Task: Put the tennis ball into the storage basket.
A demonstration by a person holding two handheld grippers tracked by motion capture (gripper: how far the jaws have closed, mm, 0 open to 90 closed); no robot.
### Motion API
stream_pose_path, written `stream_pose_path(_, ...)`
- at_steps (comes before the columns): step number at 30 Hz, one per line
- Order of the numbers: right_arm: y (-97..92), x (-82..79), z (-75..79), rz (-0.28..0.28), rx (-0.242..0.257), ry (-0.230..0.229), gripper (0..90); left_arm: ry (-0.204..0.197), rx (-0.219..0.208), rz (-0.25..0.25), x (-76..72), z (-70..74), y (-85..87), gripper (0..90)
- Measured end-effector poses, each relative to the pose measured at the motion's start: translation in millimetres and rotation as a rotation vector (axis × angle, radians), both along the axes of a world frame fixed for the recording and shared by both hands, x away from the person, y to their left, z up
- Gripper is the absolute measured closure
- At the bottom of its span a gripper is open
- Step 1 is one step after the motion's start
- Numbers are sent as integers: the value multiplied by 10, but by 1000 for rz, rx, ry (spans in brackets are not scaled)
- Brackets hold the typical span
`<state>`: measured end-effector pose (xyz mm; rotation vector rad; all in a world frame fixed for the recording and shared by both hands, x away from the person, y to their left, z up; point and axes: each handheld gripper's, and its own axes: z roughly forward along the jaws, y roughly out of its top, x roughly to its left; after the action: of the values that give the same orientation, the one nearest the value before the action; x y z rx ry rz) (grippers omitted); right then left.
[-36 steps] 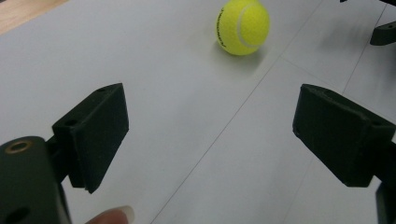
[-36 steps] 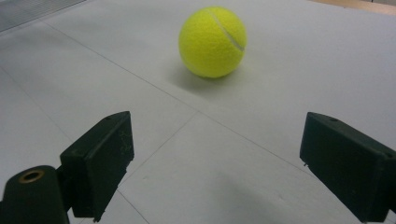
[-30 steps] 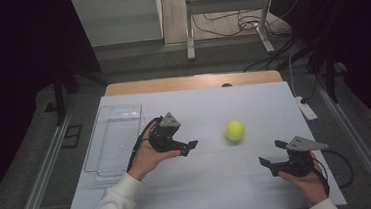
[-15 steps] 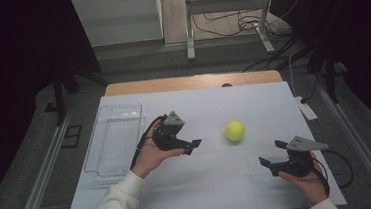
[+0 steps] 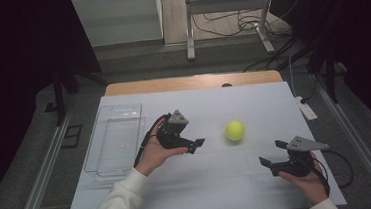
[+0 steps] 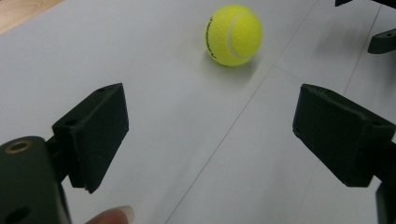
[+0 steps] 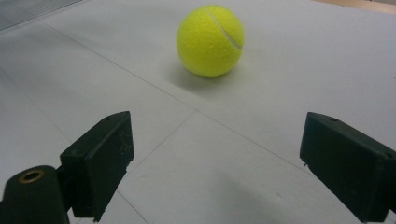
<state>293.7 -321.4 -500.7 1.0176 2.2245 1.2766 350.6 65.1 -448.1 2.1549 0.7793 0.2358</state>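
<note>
Ball point(image 5: 234, 130) sits on the white surface point(image 5: 210, 193) between our grippers, touching neither. Left gripper point(image 5: 196, 144) and right gripper point(image 5: 271, 162) both have jaws spread wide, nothing between them. Clear tray point(image 5: 114, 140) at far left, empty.

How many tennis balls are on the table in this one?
1. The tennis ball lies on the white table, right of centre, ahead of the left gripper and beyond the right gripper, touching neither. The clear tray at the left appears to hold none.
</note>
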Motion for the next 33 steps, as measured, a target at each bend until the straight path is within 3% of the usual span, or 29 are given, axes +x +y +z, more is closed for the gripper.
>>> stream_pose_path(17,-12,-5,7,3,5,-5,103,6,-2,-27,98,30,-223,122)
stream_pose_path(33,-12,-1,3,1,2,-3,103,16,-8,-33,154,43,-266,122)
